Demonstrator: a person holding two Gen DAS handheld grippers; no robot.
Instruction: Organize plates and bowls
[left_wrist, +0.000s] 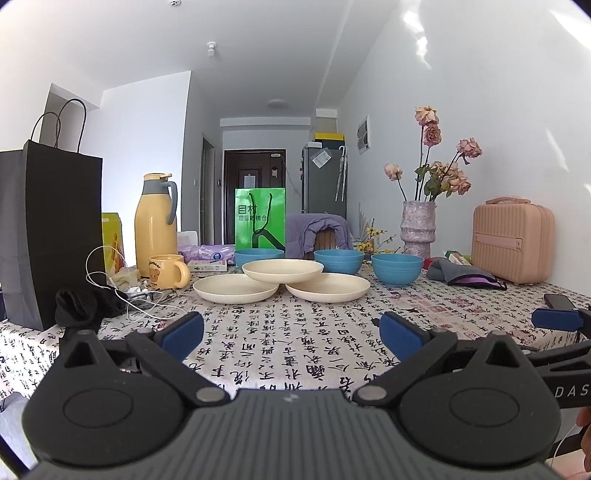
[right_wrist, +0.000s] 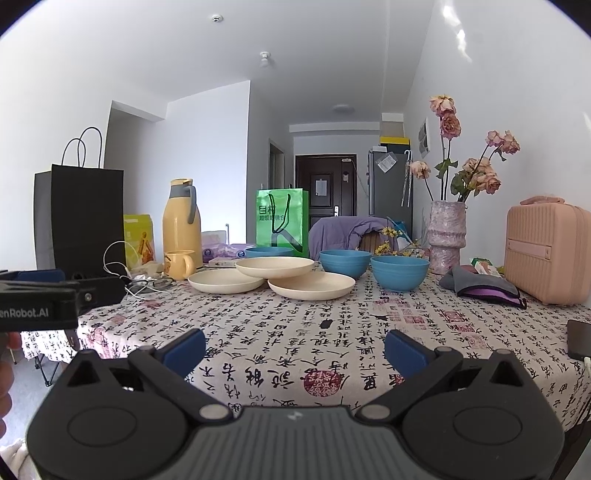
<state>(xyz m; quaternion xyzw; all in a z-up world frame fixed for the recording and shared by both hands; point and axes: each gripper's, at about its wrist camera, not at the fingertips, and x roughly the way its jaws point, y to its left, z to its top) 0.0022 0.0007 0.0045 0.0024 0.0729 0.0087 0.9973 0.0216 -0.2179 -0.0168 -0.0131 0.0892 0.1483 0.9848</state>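
We hold both claws wide apart and empty at the bottom of each frame: left gripper (left_wrist: 291, 332), right gripper (right_wrist: 294, 349). At mid-frame on the tablecloth (left_wrist: 295, 332) sit three cream plates (left_wrist: 280, 270), the top one resting across the other two. Three blue bowls (left_wrist: 397, 268) stand just behind and right of them, below the vase (left_wrist: 418, 227)

Both wrist views face the table (left_wrist: 295, 332) low, probably side-by-side.
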